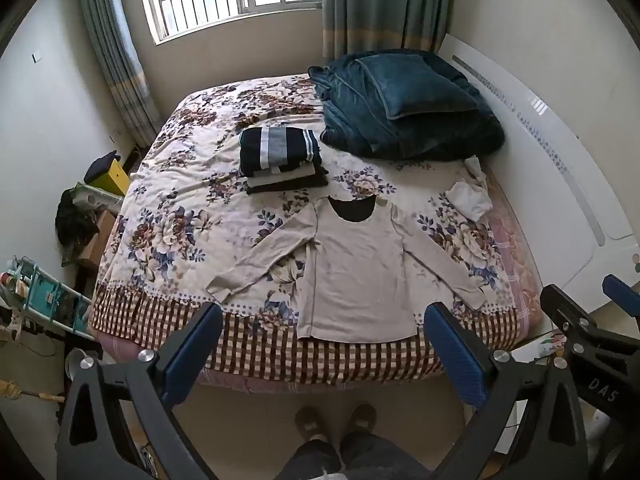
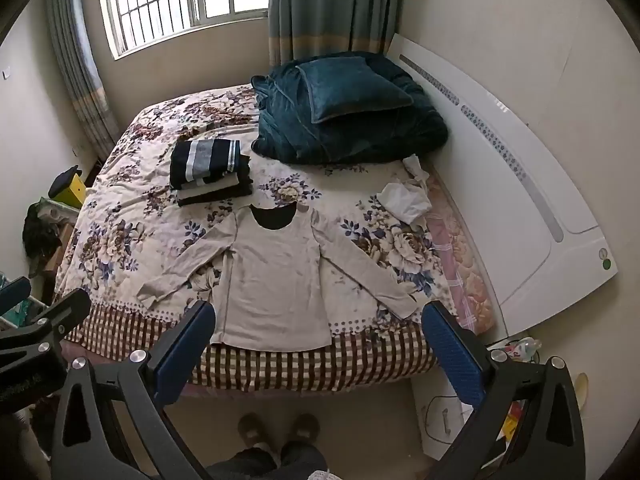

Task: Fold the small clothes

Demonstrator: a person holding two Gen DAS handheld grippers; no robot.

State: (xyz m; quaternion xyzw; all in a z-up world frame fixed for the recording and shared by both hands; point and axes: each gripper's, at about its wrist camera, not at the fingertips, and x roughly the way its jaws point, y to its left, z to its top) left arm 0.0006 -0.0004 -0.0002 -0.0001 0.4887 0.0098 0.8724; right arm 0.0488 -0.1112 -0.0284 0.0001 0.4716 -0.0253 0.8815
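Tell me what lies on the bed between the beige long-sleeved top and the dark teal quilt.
Only bare floral bedspread separates the beige top from the teal quilt. The stack of folded clothes sits off to the left. The right wrist view shows this best.

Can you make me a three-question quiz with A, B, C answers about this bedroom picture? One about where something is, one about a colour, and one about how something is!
1. Where is the stack of folded clothes?
A. on the floor
B. on the flowery bed cover, behind the shirt
C. on the pillow

2. What colour is the plush pillow?
A. dark teal
B. yellow
C. red

3. How is the beige long-sleeved shirt lying?
A. rolled in a ball
B. folded small
C. spread flat, sleeves out

Answers: 1 B, the stack sits on the cover just past the shirt's collar. 2 A, it matches the teal blanket under it. 3 C, both sleeves lie angled outward.
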